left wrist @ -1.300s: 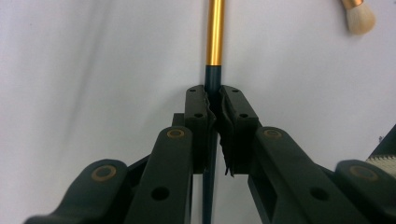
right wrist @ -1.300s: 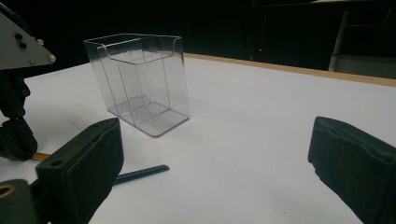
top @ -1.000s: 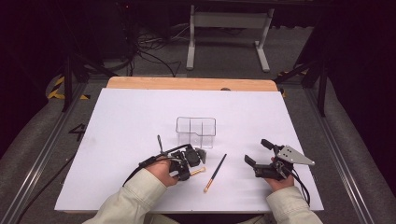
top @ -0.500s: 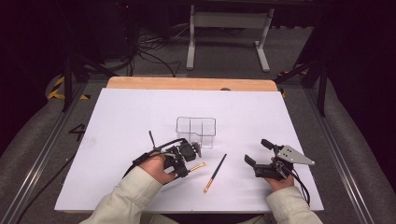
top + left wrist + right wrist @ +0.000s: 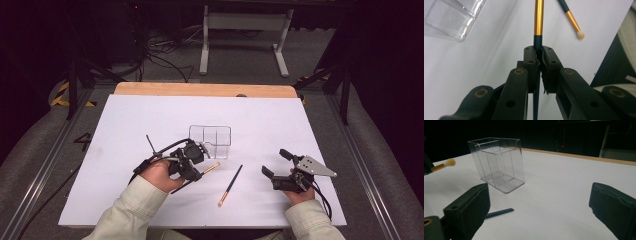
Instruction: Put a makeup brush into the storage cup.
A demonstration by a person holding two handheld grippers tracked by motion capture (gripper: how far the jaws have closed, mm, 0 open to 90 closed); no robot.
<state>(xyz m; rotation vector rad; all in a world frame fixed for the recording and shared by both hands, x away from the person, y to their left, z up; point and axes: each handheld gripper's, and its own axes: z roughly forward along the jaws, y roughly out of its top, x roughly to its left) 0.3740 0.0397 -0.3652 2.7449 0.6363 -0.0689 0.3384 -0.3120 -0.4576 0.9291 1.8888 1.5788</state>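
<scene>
My left gripper is shut on the dark handle of a makeup brush and holds it a little above the white table. Along its own jaws the brush's gold ferrule points away from me. A second brush lies flat on the table between the hands, its pale tip toward the person. Behind them stands a clear divided container, empty. My right gripper rests low at the right, open, with nothing between its jaws. From there I see the container and the held brush's tip.
The white sheet covers a wooden table whose far edge shows bare. Beyond it are a dark floor, cables and a metal stand. The lying brush's dark handle end lies close before the right gripper.
The left gripper has lifted off the table with the brush in its jaws and drifted slightly left and away. The right gripper and the second brush have stayed in place.
</scene>
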